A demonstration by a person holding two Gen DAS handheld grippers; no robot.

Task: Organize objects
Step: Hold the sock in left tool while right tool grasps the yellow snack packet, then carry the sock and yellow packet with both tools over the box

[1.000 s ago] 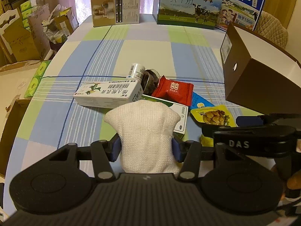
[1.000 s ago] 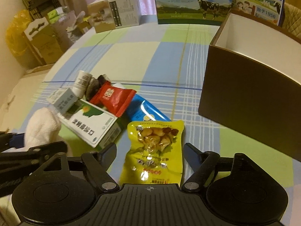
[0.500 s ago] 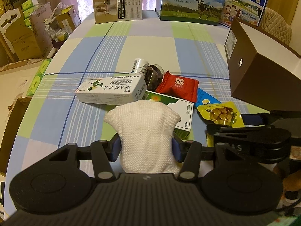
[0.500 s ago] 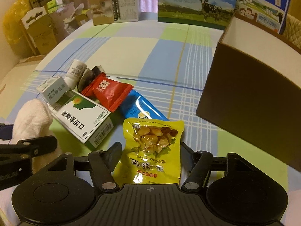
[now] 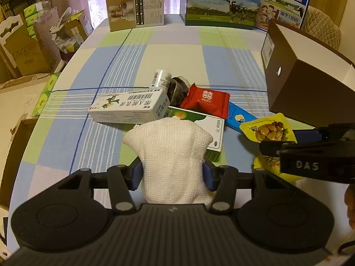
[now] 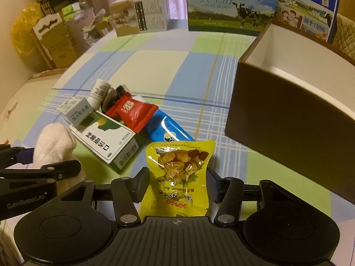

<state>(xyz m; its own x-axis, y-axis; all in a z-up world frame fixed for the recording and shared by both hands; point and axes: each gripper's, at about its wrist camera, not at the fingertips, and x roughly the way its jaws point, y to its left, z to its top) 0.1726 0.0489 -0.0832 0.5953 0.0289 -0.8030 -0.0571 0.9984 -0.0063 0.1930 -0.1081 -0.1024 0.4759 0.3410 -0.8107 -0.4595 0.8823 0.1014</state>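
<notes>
The yellow snack pouch (image 6: 177, 173) sits between the right gripper (image 6: 176, 181) jaws, which stand close on either side of it; whether they press it cannot be told for sure, though it appears held above the counter (image 6: 155, 66). The white cloth bundle (image 5: 170, 157) is squeezed firmly between the left gripper (image 5: 172, 173) jaws. Just beyond lie the green-and-white box (image 6: 106, 139), the red packet (image 6: 132, 113) and the blue packet (image 6: 167, 130), crowded together. Farther right stands the open brown box (image 6: 286, 119), likely the destination. A good carry lifts each item clear of its near wall before lowering, one hand at a time, so the grippers do not collide.
</notes>
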